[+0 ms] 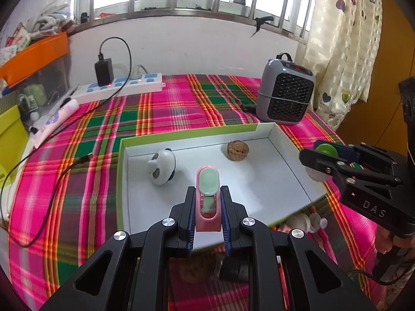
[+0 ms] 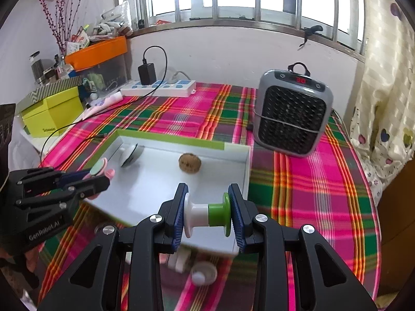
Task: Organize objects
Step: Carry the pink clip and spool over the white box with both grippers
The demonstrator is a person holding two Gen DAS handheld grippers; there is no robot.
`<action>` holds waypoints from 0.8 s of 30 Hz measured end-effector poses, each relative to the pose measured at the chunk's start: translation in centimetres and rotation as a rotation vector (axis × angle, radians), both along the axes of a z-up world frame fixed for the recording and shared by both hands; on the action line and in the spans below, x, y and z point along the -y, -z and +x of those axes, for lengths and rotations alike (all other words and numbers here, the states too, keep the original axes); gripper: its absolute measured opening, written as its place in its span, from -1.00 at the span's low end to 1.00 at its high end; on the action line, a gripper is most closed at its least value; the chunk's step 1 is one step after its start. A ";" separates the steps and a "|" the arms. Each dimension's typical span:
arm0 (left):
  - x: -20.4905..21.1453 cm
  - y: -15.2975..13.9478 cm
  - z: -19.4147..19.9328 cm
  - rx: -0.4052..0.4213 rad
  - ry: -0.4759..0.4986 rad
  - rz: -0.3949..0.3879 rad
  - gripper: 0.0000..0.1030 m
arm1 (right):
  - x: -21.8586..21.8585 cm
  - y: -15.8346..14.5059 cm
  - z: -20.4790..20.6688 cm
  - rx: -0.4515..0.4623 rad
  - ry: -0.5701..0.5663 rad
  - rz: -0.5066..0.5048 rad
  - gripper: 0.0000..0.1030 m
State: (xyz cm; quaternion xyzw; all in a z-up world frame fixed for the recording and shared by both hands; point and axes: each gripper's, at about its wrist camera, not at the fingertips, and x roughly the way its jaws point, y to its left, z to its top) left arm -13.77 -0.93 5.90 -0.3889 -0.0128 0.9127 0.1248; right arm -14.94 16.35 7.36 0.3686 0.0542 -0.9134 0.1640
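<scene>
Just now the left tongs (image 1: 207, 207) pinch a pink holder with a pale green insert (image 1: 207, 194), held above the near part of the white tray (image 1: 285, 178). Beyond them in the tray lie a panda figure (image 1: 162, 168) and a walnut (image 1: 237, 150). To their right, the right tongs (image 2: 207, 211) clamp a white-and-green spool (image 2: 207, 213) by its ends, over the tray's near edge on the plaid bench (image 2: 311, 194).

Counter under a pink-and-green plaid cloth (image 1: 160, 114) bore a green-rimmed white shallow box (image 1: 285, 181), grey fan heater (image 1: 285, 96), white power strip (image 1: 124, 85) and black cable (image 1: 46, 181).
</scene>
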 end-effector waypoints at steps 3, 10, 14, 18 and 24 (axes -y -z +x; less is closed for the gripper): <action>-0.2 0.2 -1.4 0.006 0.001 -0.006 -0.69 | 0.4 0.4 -1.6 0.011 -0.003 0.018 -0.36; -0.6 0.9 -3.8 0.022 0.004 -0.017 -0.69 | 1.1 1.6 -4.1 0.031 -0.008 0.038 -0.35; -0.7 1.4 -5.1 0.035 0.001 -0.020 -0.69 | 1.5 2.3 -5.3 0.040 -0.009 0.054 -0.35; -0.6 2.0 -6.0 0.050 -0.004 -0.021 -0.69 | 1.6 2.9 -6.3 0.052 0.002 0.075 -0.35; -0.7 2.7 -6.8 0.070 -0.003 -0.021 -0.69 | 2.1 3.8 -7.5 0.075 0.001 0.095 -0.35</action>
